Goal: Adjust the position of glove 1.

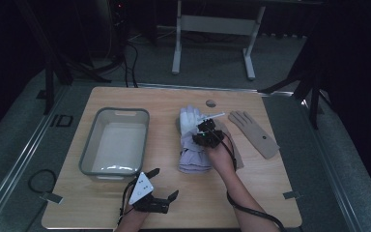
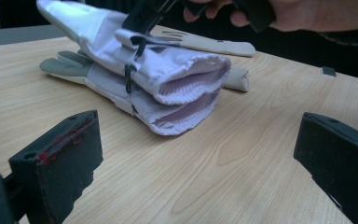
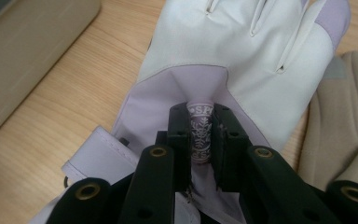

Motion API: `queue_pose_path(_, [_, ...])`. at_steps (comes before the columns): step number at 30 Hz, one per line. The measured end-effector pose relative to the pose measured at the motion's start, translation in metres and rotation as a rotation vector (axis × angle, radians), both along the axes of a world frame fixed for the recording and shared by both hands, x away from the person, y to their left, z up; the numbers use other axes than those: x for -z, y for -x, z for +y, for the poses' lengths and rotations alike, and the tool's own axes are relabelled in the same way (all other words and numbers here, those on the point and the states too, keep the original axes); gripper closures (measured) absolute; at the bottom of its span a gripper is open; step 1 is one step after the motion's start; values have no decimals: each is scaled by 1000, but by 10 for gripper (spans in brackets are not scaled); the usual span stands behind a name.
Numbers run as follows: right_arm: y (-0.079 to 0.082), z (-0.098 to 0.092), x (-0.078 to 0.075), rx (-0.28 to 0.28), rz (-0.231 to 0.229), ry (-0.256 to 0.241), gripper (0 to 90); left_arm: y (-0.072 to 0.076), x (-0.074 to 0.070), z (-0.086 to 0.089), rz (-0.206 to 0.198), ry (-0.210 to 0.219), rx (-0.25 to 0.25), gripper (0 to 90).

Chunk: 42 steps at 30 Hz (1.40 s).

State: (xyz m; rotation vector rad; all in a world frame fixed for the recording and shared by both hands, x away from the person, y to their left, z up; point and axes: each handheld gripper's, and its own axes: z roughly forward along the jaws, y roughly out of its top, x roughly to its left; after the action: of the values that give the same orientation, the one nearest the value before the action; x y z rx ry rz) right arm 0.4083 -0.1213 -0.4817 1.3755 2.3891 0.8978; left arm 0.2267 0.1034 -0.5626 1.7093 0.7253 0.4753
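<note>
Near the table's [image 1: 174, 208] left edge, a grey bin [image 1: 115, 141], long side toward the middle. Below it, by the front edge, left gripper [image 1: 158, 184], jaws spread wide, grasping nothing, aimed across bare wood at the glove cuffs. At the table's middle, white gloves [image 1: 193, 145] stacked one on the other, cuffs toward the front, fingers toward the back edge. Right gripper [image 3: 200, 140] clamped on a printed tab [image 3: 200, 133] standing up from the upper glove's purple cuff. Just right and partly under the stack, a tan glove [image 3: 349, 121]; another tan glove [image 1: 254, 133] flat toward the right edge. Near the back edge, a small grey disc [image 1: 211, 103]. Light wooden top on grey carpet; dark room behind, white table legs.
</note>
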Motion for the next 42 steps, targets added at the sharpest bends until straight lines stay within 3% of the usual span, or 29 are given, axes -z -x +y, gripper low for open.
queue_pose_path(11, [2,0,20,-16,9,6,783,0,0,0,1,0,0,10])
queue_pose_path(22, [36,-12,21,-80,-10,0,774,0,0,0,2,-1,-6,10])
queue_pose_path(25, [39,-15,22,-87,-15,-8,752,0,0,0,3,-1,-7,10])
queue_pose_path(31, [38,-17,12,-121,-41,-30,637,0,0,-1,4,1,0,10])
queue_pose_path(34, [40,-20,6,-145,-72,-27,487,0,0,-1,2,-6,-4,11])
queue_pose_path(37, [41,-25,3,-158,-83,-36,414,1,0,-1,-3,-10,-9,32])
queue_pose_path(38, [42,-28,2,-158,-88,-44,373,1,0,-2,-13,-19,-9,32])
queue_pose_path(39, [42,-39,-1,-169,-78,-86,287,2,0,-3,-15,-23,-11,32])
queue_pose_path(42, [43,-53,-5,-182,-86,-135,212,2,0,-4,-8,-33,-13,32])
